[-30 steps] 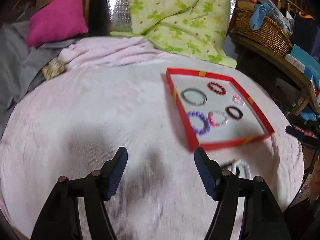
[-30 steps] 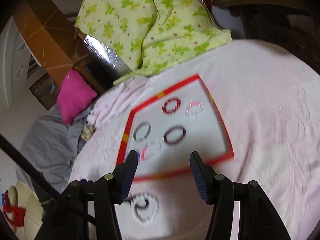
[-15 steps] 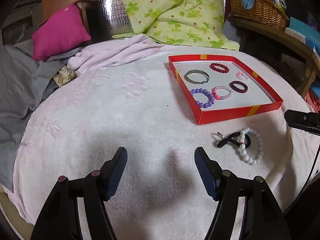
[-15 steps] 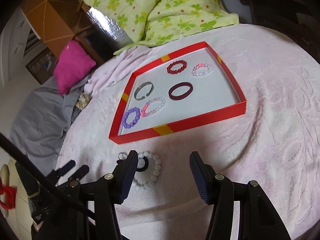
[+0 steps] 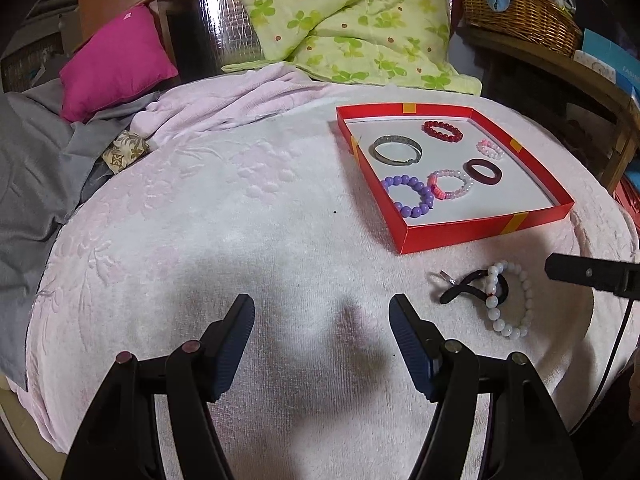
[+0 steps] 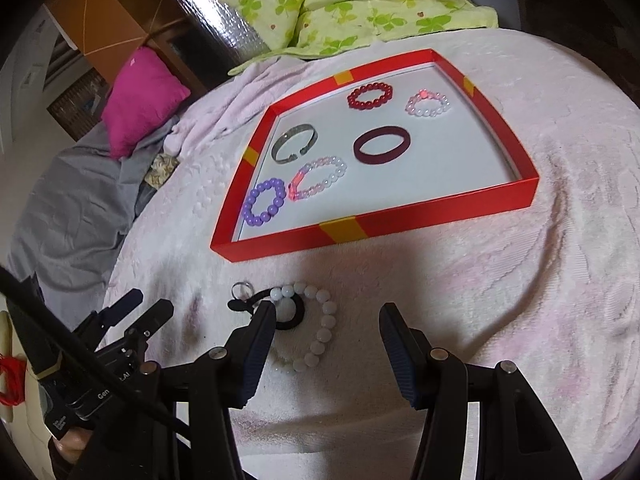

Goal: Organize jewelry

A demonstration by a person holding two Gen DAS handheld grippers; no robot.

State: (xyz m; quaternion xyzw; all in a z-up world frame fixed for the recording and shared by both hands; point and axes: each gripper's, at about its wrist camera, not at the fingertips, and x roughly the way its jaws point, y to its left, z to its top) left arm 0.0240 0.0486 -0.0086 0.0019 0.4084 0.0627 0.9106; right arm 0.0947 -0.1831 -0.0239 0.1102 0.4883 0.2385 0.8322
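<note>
A red tray (image 5: 452, 232) (image 6: 400, 222) lies on the pink blanket and holds several bracelets: silver bangle (image 6: 294, 142), purple beads (image 6: 264, 202), red beads (image 6: 370, 97), dark band (image 6: 382, 146), and two pink-white ones. In front of the tray lie a white bead bracelet (image 5: 510, 300) (image 6: 316, 328), a black hair tie (image 5: 472, 286) (image 6: 290, 314) and a small silver ring (image 5: 442, 278) (image 6: 242, 289). My left gripper (image 5: 322, 334) is open and empty, left of these. My right gripper (image 6: 326, 344) is open just above the white bracelet.
A green flowered quilt (image 5: 352, 20) and a magenta pillow (image 5: 116, 60) lie at the back. Grey cloth (image 5: 32, 176) hangs at the left. A wicker basket (image 5: 520, 4) sits on a wooden shelf at the right. The blanket's edge drops off near both grippers.
Both grippers have pulled back from the tray and lowered toward the near blanket. The white bracelet, hair tie and ring have come into full view.
</note>
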